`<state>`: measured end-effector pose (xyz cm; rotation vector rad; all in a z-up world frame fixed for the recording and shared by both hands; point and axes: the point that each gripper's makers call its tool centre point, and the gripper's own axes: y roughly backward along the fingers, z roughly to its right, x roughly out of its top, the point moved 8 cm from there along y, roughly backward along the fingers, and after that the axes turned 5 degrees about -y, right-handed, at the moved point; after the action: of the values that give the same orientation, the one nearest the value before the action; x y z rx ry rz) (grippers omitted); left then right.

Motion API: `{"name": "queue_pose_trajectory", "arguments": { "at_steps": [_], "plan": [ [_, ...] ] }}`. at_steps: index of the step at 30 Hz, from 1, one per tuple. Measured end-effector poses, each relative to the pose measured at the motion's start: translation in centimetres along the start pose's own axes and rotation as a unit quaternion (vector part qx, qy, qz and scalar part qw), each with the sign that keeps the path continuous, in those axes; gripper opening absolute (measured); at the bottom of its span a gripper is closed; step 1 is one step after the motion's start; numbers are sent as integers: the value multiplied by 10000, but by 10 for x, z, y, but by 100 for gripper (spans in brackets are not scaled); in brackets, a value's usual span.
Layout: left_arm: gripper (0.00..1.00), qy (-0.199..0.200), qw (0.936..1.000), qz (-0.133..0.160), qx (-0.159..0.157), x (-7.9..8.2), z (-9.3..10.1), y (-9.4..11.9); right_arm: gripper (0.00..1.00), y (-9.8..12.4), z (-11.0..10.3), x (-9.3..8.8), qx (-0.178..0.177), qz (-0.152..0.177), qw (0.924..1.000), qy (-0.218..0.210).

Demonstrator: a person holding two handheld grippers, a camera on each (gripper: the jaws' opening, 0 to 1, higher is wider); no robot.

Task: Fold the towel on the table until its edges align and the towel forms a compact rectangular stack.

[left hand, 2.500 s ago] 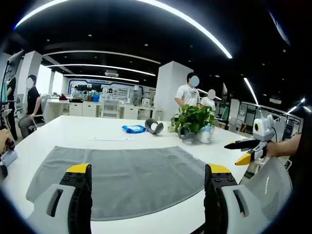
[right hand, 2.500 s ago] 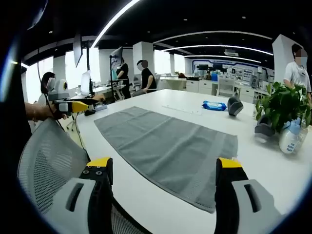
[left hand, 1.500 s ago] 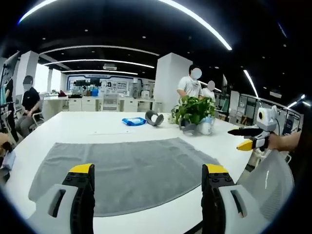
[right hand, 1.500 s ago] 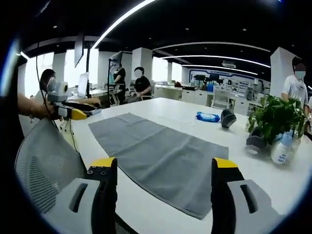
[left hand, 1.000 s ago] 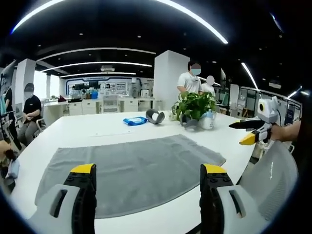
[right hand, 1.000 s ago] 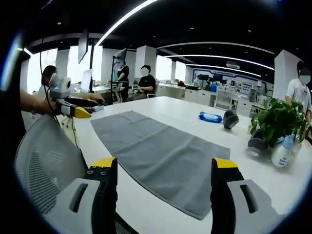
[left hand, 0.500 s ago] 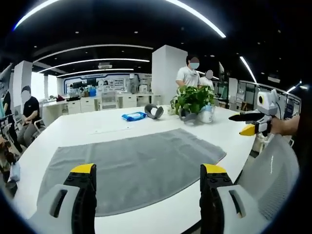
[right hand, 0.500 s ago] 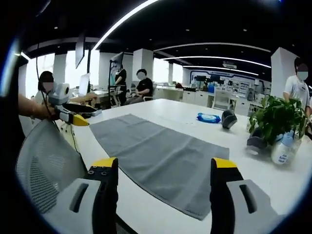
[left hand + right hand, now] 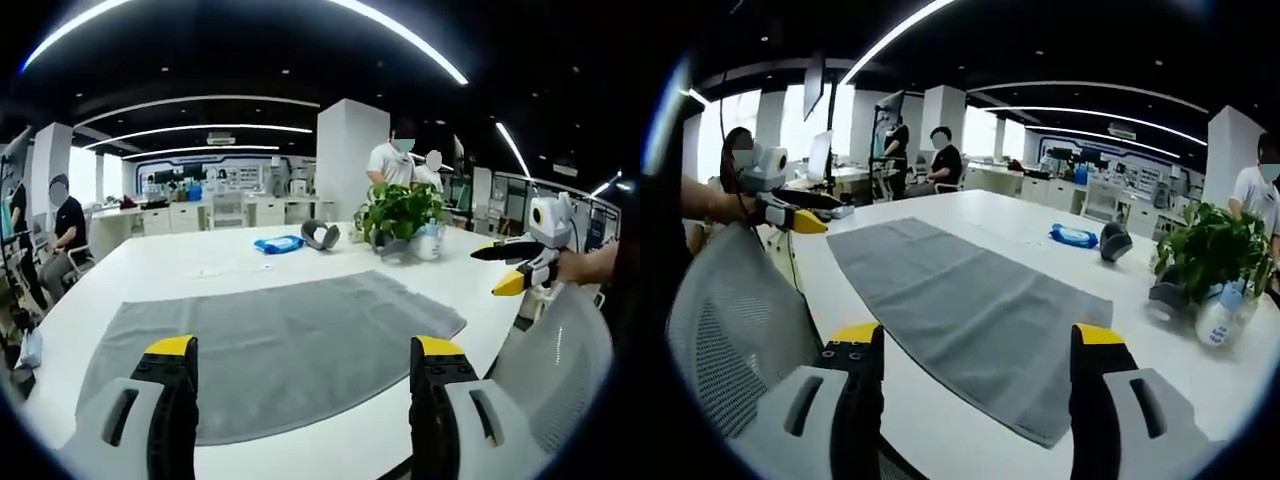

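The grey terry-cloth towel (image 9: 270,345) lies spread flat and unfolded on the glossy white table (image 9: 150,275), filling the lower centre of the left gripper view and running from centre left down to lower right in the right gripper view (image 9: 970,320). It looks soft, limp and light, with a napped surface that should grip well between jaws but drape and sag as soon as it is lifted, so no fold will hold its line unless both ends of an edge are carried together. The sensible hold is probably at the two corners of one short edge (the near right corner (image 9: 452,322) looks reachable), pinched through a single layer. The left gripper (image 9: 297,350) hangs above the near edge with its yellow-tipped jaws spread wide and empty; the right gripper (image 9: 975,335) is likewise wide apart and holds nothing. The tabletop seems smooth and slick, so the cloth may slide instead of creasing. Toward the upper right of the left gripper view stand a green potted plant (image 9: 397,213), a blue packet (image 9: 279,244) and a grey rounded object (image 9: 318,234), all well apart from the towel. A grey mesh chair back (image 9: 735,330) sits at lower left of the right gripper view. The room is an open office with strip lights, and people stand and sit in the background.
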<state>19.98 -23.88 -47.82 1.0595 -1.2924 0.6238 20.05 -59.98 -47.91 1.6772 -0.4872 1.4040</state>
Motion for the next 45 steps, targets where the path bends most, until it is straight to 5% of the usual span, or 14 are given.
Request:
{"name": "queue_pose_trajectory", "arguments": {
  "at_steps": [45],
  "plan": [
    [89,-118,9998,-130,51,-2,-1,0,72,-2,-4,-3,142,-194,9995,192]
  ]
}}
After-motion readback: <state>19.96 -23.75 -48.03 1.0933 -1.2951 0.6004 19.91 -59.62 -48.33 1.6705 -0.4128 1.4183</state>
